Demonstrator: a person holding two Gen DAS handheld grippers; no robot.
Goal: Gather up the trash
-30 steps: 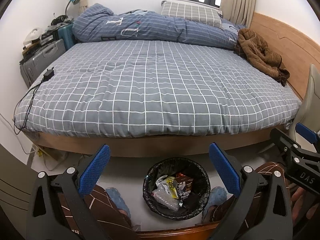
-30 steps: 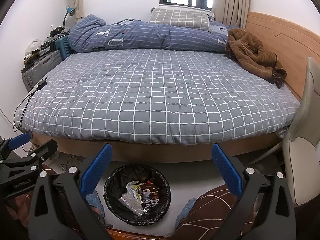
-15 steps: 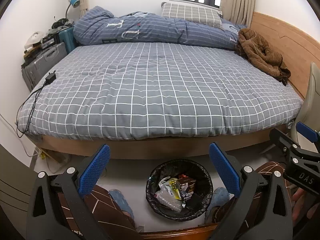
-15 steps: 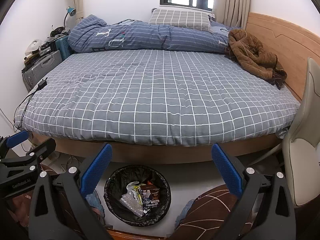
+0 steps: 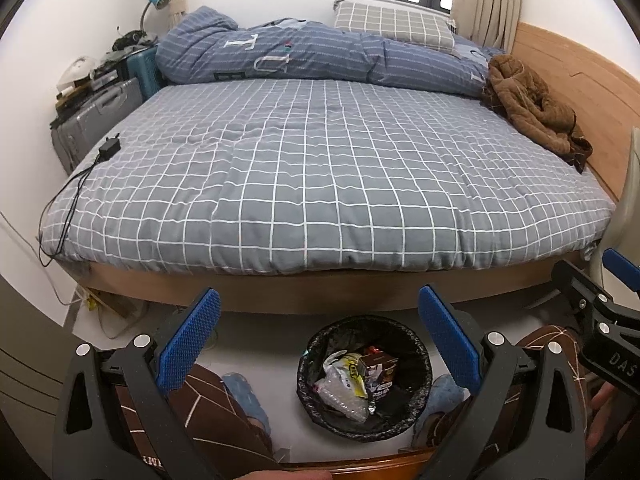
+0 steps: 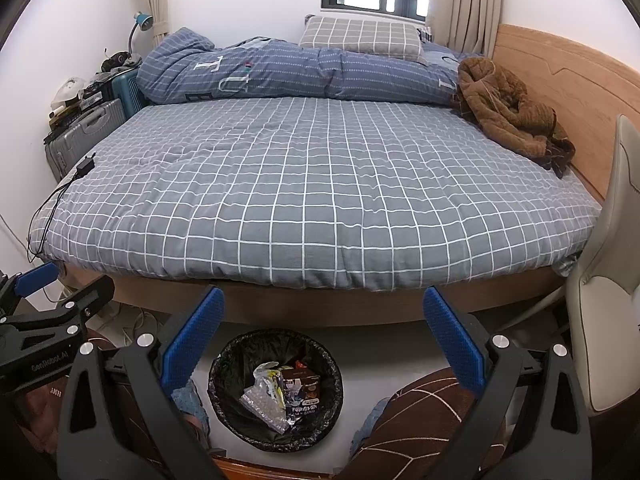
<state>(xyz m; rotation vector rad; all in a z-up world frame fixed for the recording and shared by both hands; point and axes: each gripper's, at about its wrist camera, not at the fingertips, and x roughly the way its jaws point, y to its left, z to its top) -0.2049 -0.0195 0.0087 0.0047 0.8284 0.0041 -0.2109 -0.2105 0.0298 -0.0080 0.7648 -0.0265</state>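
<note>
Hovering with jaws apart and empty, the left gripper (image 5: 318, 336) and right gripper (image 6: 323, 338) flank the bin (image 5: 364, 376), whose wrappers (image 6: 280, 394) suggest collecting is largely done.

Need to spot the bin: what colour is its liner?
Black liner, clearest in the right wrist view.

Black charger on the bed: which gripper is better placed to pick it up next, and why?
Left, likely: the charger lies on the bed, far left, nearest the open left gripper; the right gripper sits farther.
</note>
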